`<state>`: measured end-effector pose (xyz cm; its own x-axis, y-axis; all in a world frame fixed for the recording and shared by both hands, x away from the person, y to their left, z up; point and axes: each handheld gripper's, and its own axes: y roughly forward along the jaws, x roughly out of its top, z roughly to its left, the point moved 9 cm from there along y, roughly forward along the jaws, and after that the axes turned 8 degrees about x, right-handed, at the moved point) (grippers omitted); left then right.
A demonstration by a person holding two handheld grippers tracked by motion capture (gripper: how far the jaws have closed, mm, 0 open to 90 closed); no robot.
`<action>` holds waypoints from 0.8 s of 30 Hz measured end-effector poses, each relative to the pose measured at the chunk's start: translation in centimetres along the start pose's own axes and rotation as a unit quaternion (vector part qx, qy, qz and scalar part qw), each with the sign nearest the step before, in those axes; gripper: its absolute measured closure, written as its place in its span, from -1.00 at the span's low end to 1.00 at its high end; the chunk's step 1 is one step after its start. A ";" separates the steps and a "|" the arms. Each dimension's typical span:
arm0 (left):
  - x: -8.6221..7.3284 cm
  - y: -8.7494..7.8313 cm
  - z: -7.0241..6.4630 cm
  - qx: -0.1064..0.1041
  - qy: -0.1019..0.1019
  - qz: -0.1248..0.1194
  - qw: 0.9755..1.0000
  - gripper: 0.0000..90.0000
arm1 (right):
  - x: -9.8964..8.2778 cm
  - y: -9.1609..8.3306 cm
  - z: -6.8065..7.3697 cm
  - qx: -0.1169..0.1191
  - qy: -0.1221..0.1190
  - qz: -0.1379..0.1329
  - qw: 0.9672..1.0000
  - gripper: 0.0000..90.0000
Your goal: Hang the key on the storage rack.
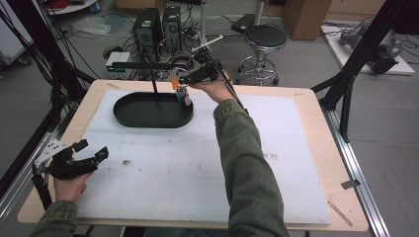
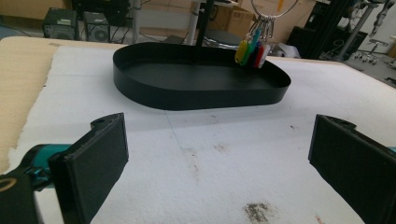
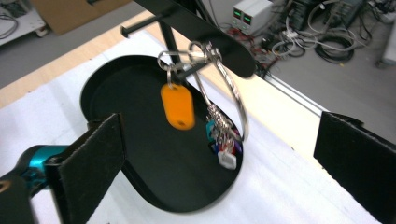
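The hanging step appears complete: the large wire key ring [image 3: 229, 100] sits on a peg of the black stand [image 3: 196, 28], with the orange tag [image 3: 178, 106] dangling from a smaller ring beside it and a cluster of coloured tags [image 3: 223, 144] hanging low over the black oval tray [image 3: 140, 154] that forms the stand's base. The right gripper [image 1: 190, 79] is held just beside the hook, its jaws spread wide and gripping nothing; the ring hangs between them and beyond, untouched by either pad. What remains, by my judgement, is only to draw that hand clear without snagging the ring. The left gripper [image 1: 84, 154] rests at the near left edge of the surface [image 1: 306, 101], well apart from the stand, jaws wide and empty. Materials: the ring is thin bright metal wire, round; the tags are smooth, rounded plastic in orange, yellow, green, red and white; the tray is matt black with a low upright wall; the stand is a slim black post with a flat crossbar. The surface is pale wood under a white foam-like sheet [image 2: 224, 154], scuffed and marked with dark stains.
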<state>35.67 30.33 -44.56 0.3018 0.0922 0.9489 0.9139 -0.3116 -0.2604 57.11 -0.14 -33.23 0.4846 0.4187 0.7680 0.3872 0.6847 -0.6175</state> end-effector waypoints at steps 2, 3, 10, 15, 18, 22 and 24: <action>0.0 0.0 0.0 0.001 0.000 0.000 1.000 -0.88 | -0.3 -0.3 -0.1 -0.003 0.004 0.007 1.000 -0.97; 0.0 0.0 0.0 0.000 0.000 0.000 1.000 -0.88 | -0.5 -0.4 -0.1 -0.008 0.003 0.013 1.000 -0.97; 0.0 0.0 0.0 0.000 0.000 0.000 1.000 -0.88 | -2.1 -1.4 0.4 -0.033 -0.009 0.076 0.997 -0.99; 0.1 0.0 0.0 -0.001 -0.001 -0.003 1.000 -0.88 | -3.3 -2.8 0.7 -0.038 0.010 0.070 0.997 -0.99; 0.1 0.0 0.0 -0.001 0.000 -0.003 1.000 -0.88 | -4.5 -3.6 0.6 -0.039 0.010 0.075 0.996 -0.99; 0.1 0.0 0.0 0.001 -0.003 -0.005 1.000 -0.88 | -5.5 -4.7 0.7 -0.031 0.019 0.060 0.998 -0.99; 0.1 0.0 0.0 0.000 -0.003 -0.004 1.000 -0.88 | -6.3 -5.3 0.6 -0.046 0.018 0.066 0.997 -0.99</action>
<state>35.75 30.34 -44.48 0.2970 0.1006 0.9496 0.9161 -0.3104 -0.2536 51.57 -6.07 -34.69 0.5624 0.4791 0.6739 0.3876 0.5672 -0.7267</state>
